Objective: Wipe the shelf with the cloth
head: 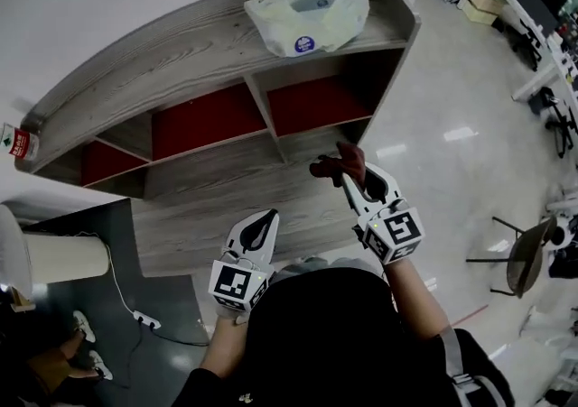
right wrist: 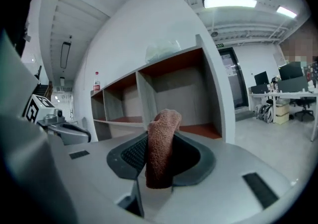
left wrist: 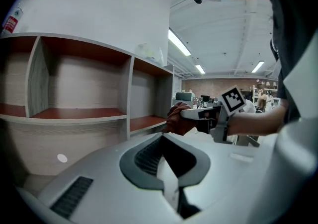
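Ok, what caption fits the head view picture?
Right tongs hold a brown cloth near the wooden shelf; left tongs empty.

Left hand-held gripper [head: 269,216] jaws together, empty, right hand-held gripper [head: 353,185] further forward, clamping cloth [head: 349,161]

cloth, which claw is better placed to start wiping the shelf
Right. The right claw is shut on the cloth and sits close to the shelf's open compartments. The left claw is shut and empty, held nearer the person.
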The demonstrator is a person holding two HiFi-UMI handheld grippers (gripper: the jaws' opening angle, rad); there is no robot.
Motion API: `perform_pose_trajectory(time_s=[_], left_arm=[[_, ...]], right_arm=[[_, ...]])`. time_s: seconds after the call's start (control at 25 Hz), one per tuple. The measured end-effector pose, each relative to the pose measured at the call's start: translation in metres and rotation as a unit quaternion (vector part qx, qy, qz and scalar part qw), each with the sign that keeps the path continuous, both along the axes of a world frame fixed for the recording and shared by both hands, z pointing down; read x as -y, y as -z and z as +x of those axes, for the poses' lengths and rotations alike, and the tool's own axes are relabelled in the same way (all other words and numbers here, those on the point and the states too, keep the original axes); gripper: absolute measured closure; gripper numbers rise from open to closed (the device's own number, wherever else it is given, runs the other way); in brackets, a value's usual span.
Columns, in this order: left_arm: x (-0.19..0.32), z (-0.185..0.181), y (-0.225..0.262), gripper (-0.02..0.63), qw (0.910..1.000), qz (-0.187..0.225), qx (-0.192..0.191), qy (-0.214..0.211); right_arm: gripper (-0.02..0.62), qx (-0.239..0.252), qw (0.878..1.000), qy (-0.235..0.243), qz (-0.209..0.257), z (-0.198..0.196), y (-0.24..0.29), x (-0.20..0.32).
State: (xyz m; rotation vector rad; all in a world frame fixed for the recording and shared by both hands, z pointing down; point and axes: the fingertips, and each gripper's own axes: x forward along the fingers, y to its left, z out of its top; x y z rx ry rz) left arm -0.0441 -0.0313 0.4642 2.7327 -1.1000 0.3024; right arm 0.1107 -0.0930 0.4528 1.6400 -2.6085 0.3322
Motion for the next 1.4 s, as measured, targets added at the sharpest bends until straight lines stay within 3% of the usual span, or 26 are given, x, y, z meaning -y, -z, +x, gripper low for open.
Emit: perform_pose_trajectory(time_s=[0.52,0.88,1.2,1.4], left_arm=[[0.015,-0.051,0.011,0.598,0.9929,0.003,-0.008,0.119],[0.019,-0.066,0.006,0.598,0.9819,-0.011,-0.014,0.188],[0.023,-0.077,0.004,0.598,0.9756,-0.017,-0.018,0.218],[0.026,-0.073,0.003,0.598,0.9761,-0.020,-0.021,0.215]], right_arm=[[0.480,-0.079,0.994,0.077,-0.019,-0.066,-0.011,0.115],[0.473,-0.153,0.977,0.130,-0.064,-0.098,-0.044,0.166],[0.468,-0.240,0.959,0.137,-0.060,-0.112,-0.052,0.193],[0.469,-0.246,0.961,0.101,-0.077,-0.082,-0.051,0.218]])
